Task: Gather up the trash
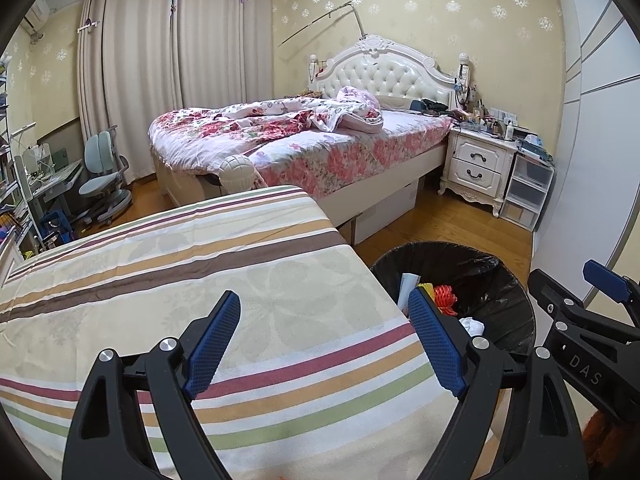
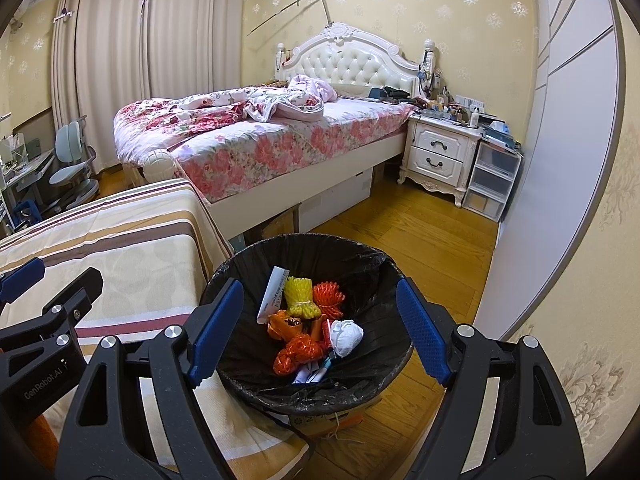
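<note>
A round bin with a black liner (image 2: pixel 304 252) stands on the wooden floor beside the striped table. Inside lie a yellow cord bundle (image 2: pixel 301 296), an orange cord bundle (image 2: pixel 329 295), orange wrappers (image 2: pixel 296 352), a white crumpled wad (image 2: pixel 346 337) and a white tube (image 2: pixel 273 294). My right gripper (image 2: pixel 320 326) hangs open just above the bin with nothing between its fingers. My left gripper (image 1: pixel 324 342) is open over the striped cloth (image 1: pixel 160 280), empty, at the table's right edge. The bin (image 1: pixel 500 280) shows at the right of the left wrist view.
A bed with a floral cover (image 2: pixel 240 136) stands behind the table. A white nightstand (image 2: pixel 438 156) and plastic drawers (image 2: pixel 494 178) sit by the wardrobe (image 2: pixel 560 160) at the right. A desk and chair (image 1: pixel 102 176) are at the left by the curtains.
</note>
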`<state>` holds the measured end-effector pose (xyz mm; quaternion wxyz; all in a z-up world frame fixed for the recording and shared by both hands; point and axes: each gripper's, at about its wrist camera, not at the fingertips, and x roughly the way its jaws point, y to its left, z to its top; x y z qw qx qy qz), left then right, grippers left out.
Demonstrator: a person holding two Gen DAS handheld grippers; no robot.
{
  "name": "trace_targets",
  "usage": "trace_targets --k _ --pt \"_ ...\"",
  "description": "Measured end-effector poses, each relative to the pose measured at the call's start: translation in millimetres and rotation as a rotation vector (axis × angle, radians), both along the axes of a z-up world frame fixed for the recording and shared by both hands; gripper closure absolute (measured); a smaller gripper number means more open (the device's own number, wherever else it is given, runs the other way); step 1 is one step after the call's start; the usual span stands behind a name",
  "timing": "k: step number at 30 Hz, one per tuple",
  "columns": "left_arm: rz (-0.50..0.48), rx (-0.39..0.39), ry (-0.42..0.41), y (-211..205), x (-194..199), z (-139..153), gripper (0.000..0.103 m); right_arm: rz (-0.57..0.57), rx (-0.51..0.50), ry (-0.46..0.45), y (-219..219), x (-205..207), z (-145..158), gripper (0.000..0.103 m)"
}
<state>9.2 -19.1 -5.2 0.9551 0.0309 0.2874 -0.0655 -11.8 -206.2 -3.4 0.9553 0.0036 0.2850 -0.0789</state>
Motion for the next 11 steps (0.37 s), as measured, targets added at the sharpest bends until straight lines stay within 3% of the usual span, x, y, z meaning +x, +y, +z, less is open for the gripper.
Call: trace_targets --k 11 --pt "0.021 0.007 0.022 12 5 -5 0.02 0.02 -0.006 0.006 11 -5 -3 0.026"
